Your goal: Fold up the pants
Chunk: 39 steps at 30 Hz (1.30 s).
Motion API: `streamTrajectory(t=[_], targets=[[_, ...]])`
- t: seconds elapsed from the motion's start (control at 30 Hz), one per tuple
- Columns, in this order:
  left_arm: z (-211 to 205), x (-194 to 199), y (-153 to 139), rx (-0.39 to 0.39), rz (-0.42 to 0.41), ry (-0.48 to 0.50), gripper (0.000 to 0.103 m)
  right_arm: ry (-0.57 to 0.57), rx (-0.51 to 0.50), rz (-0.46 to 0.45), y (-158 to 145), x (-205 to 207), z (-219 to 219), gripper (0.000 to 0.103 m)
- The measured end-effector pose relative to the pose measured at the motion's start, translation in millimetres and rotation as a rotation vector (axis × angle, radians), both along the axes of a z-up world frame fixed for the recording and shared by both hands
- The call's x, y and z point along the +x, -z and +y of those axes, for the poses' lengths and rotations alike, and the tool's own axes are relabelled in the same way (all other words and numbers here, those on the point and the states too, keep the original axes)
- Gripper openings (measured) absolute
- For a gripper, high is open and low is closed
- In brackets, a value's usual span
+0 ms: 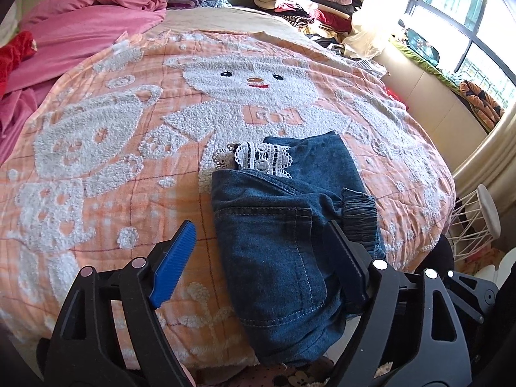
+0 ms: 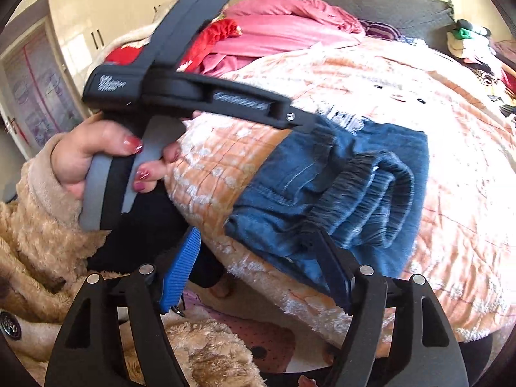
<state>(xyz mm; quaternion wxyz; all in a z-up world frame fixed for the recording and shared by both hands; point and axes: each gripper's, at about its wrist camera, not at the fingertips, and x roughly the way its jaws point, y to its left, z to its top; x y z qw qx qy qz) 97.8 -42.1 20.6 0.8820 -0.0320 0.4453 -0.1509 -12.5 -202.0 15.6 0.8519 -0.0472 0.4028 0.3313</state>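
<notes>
The folded dark-blue denim pants (image 1: 274,225) lay in the lower centre of the left wrist frame, on the orange quilted bedspread with a white tufted bear (image 1: 129,148), white lace trim showing at the upper fold. The left gripper (image 1: 261,251) stood released, jaws wide, nothing pinched. The right gripper (image 2: 258,264) likewise stood released above the elastic waistband. Judgement: folding appeared complete; withdraw both grippers straight upward, avoiding any snag on the top layer.

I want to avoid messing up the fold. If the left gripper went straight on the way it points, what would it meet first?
Most likely the folded jeans: they lie directly ahead between the open fingers of the left gripper, on the bedspread. Depth is hard to judge.
</notes>
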Motion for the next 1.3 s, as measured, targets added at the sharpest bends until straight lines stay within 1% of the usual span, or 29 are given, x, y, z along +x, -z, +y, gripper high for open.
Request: streamTrajectory(t=[0.03, 0.07, 0.1, 0.2, 0.27, 0.33, 0.37, 0.4, 0.57, 0.63, 0.67, 0.73, 0.93, 1.07, 1.3], targets=[[0, -1, -2, 0.003, -0.009, -0.003, 0.077, 0.010, 0.005, -0.004, -2, 0, -3, 0.071], [1, -3, -5, 0.006, -0.016, -0.004, 0.078, 0.024, 0.008, -0.010, -4, 2, -7, 0.074], [1, -4, -7, 0.008, -0.023, -0.005, 0.078, 0.039, 0.011, -0.017, -6, 3, -11, 0.080], [2, -7, -11, 0.012, -0.038, -0.010, 0.081, 0.086, 0.018, -0.034, -11, 8, -22, 0.080], [2, -8, -12, 0.013, -0.043, -0.013, 0.085, 0.117, 0.025, -0.036, -12, 14, -30, 0.081], [2, -10, -12, 0.020, -0.049, -0.016, 0.087, 0.158, 0.023, -0.043, -13, 19, -40, 0.081], [2, -11, -12, 0.027, -0.052, -0.020, 0.088, 0.175, 0.022, -0.043, -14, 23, -44, 0.083], [3, -11, -12, 0.034, -0.055, -0.024, 0.088, 0.197, 0.017, -0.043, -14, 27, -48, 0.085], [8, -15, -10, 0.033, -0.056, -0.047, 0.091, 0.309, -0.020, -0.065, -13, 42, -70, 0.085], [12, -16, -8, 0.026, -0.051, -0.057, 0.091, 0.347, -0.026, -0.074, -14, 47, -80, 0.092], [14, -17, -7, 0.022, -0.048, -0.063, 0.092, 0.364, -0.028, -0.080, -14, 48, -84, 0.094], [18, -20, -6, 0.017, -0.045, -0.072, 0.092, 0.391, -0.024, -0.088, -14, 50, -91, 0.094], [25, -24, 4, 0.009, -0.014, -0.098, 0.093, 0.440, -0.015, -0.071, -7, 56, -107, 0.094], [26, -23, 15, -0.005, 0.016, -0.109, 0.093, 0.443, -0.002, -0.033, 3, 59, -108, 0.094], [20, -17, 36, -0.036, 0.056, -0.112, 0.093, 0.421, -0.001, 0.055, 30, 73, -98, 0.094]])
